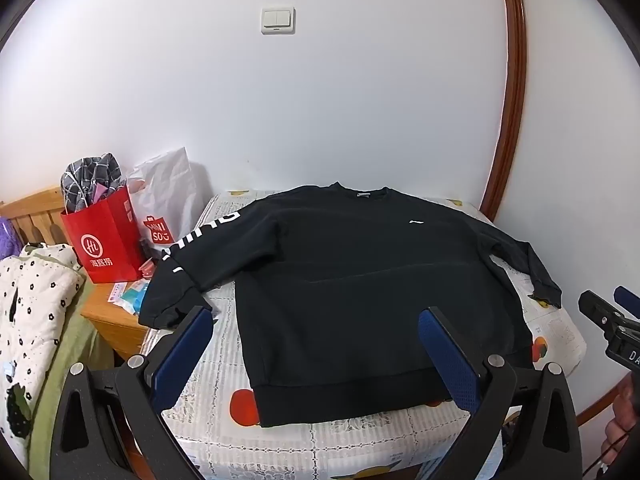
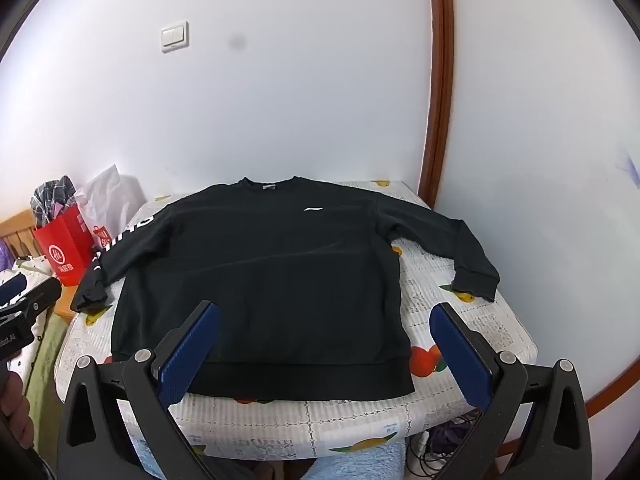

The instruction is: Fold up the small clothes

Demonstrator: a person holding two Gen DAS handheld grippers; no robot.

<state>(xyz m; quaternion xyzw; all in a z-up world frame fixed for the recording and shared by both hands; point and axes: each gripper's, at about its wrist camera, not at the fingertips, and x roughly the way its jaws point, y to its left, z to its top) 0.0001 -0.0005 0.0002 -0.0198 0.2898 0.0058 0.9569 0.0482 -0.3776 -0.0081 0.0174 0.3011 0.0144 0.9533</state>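
A black sweatshirt [image 1: 360, 272] lies spread flat, front up, on a small table with a fruit-print cloth [image 1: 224, 384], neck towards the wall. Its left sleeve [image 1: 188, 264] carries white lettering and hangs over the table's left edge; the right sleeve [image 2: 452, 240] bends down on the cloth. My left gripper [image 1: 316, 316] hovers above the hem [image 1: 348, 396], open, with nothing between its blue pads. The right gripper [image 2: 326, 312] is likewise open and empty over the same sweatshirt [image 2: 256, 272], near its lower right corner. Each gripper shows at the edge of the other's view.
A red paper bag [image 1: 106, 240] stuffed with checked cloth and a white shopping bag [image 1: 168, 200] stand on a wooden bedside stand left of the table. A flowered quilt [image 1: 28, 304] lies further left. White wall and a brown door frame [image 1: 512, 92] stand behind. A blue towel [image 2: 360, 460] lies below.
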